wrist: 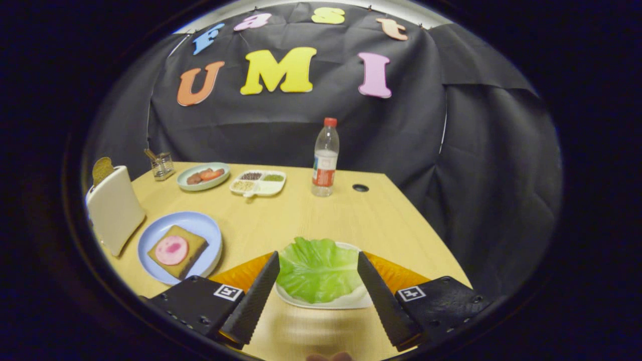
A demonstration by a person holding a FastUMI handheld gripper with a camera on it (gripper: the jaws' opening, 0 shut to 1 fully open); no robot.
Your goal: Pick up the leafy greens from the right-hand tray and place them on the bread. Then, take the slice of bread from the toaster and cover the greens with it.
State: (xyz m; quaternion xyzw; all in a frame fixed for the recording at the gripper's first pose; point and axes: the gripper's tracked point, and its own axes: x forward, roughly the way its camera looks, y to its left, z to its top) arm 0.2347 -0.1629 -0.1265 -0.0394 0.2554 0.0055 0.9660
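Observation:
A green lettuce leaf (317,269) lies on a white plate (346,302) that rests on an orange tray (396,275). My gripper (318,259) is open, its two fingers standing on either side of the leaf, above it, with nothing held. To the left, a slice of bread (190,250) topped with a pink round of meat (171,249) sits on a light blue plate (200,223). Further left stands a cream toaster (114,208) with a slice of bread (102,169) sticking out of its top.
At the back of the wooden table (301,220) stand a water bottle (325,159), a divided white dish of toppings (258,182), a pale green plate with food (203,176) and a small glass holder (162,165). A dark hole (360,188) is near the bottle.

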